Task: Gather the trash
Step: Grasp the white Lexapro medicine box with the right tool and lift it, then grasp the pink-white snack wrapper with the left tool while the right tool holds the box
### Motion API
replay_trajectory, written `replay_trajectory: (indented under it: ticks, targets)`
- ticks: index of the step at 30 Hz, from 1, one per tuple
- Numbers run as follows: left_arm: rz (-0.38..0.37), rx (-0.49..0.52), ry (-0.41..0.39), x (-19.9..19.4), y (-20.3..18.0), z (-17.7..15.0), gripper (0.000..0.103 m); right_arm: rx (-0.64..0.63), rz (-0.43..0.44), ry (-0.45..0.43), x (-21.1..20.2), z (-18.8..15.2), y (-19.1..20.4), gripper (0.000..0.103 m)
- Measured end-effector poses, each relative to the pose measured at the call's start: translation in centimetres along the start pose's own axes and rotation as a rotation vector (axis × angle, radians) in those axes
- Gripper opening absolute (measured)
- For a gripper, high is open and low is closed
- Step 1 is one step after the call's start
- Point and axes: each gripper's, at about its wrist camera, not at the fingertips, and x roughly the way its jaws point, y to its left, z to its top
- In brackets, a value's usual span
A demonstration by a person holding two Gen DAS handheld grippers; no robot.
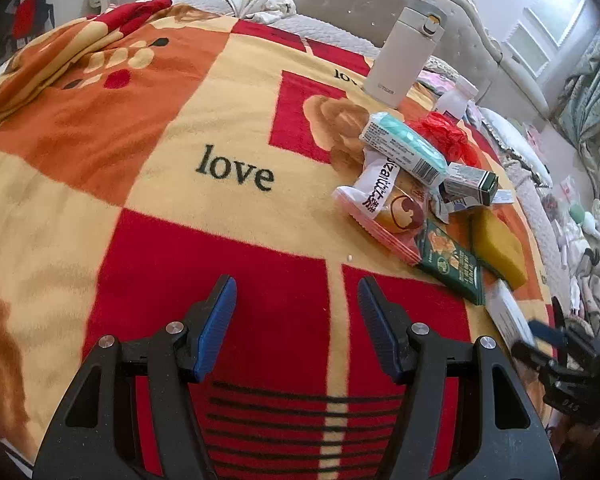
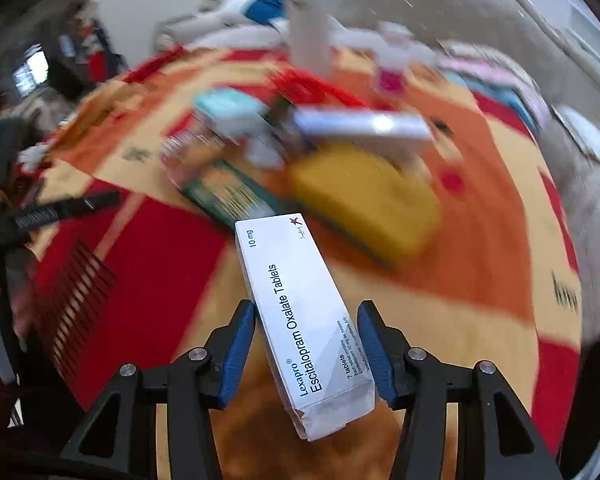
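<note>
In the left wrist view, the left gripper [image 1: 296, 320] is held over the blanket [image 1: 204, 128] on the bed, its fingers [image 1: 216, 324] spread apart with nothing between them. The trash pile lies up and to the right: a snack wrapper [image 1: 384, 200], a teal-and-white box [image 1: 408, 148], a dark green packet [image 1: 456, 264] and a yellow sponge [image 1: 500, 240], with a white thermos [image 1: 404, 52] standing behind. A careless reach could topple the thermos or catch the blanket's pile.

In the right wrist view, the white Lexapro tablet box [image 2: 300, 320] sits skewed between the fingers [image 2: 236, 348] of the right gripper [image 2: 306, 354]. The left pad touches a long edge, but a gap shows at the right pad, so a firm hold cannot be confirmed. The background is smeared by motion; a light, crooked box could twist or slip out.
</note>
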Motion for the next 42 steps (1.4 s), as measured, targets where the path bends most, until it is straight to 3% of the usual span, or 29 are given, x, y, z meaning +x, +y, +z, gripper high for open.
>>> replay_trajectory:
  ticks: [5,19,20,21,31,34,36,42]
  targets:
    - [0.003,0.031,-0.012,0.4,-0.4,0.3,0.062,0.091,0.007,0.014,-0.1,-0.2,-1.5,0.051]
    - [-0.004,0.055,-0.019,0.6,-0.7,0.3,0.062,0.04,-0.008,0.01,1.3,0.5,-0.2,0.061]
    - [-0.006,0.053,-0.018,0.6,-0.7,0.3,0.062,0.026,-0.016,0.004,1.3,0.5,0.0,0.06]
    - [-0.012,0.05,-0.016,0.6,-0.6,0.3,0.062,0.024,-0.022,0.003,1.3,0.4,0.0,0.05]
    - [-0.07,0.028,-0.019,0.2,-1.1,0.5,0.062,0.113,-0.069,0.019,0.5,-0.1,-2.6,0.049]
    - [-0.08,0.029,-0.018,0.2,-1.3,0.6,0.062,0.123,-0.061,0.025,0.9,-0.2,-2.6,0.055]
    - [-0.089,0.028,-0.019,0.1,-1.3,0.7,0.062,0.129,-0.037,0.023,0.9,-0.2,-2.5,0.067]
    - [-0.12,0.016,-0.032,-0.2,-1.6,1.1,0.066,0.134,-0.008,0.005,0.8,-0.2,-2.3,0.069]
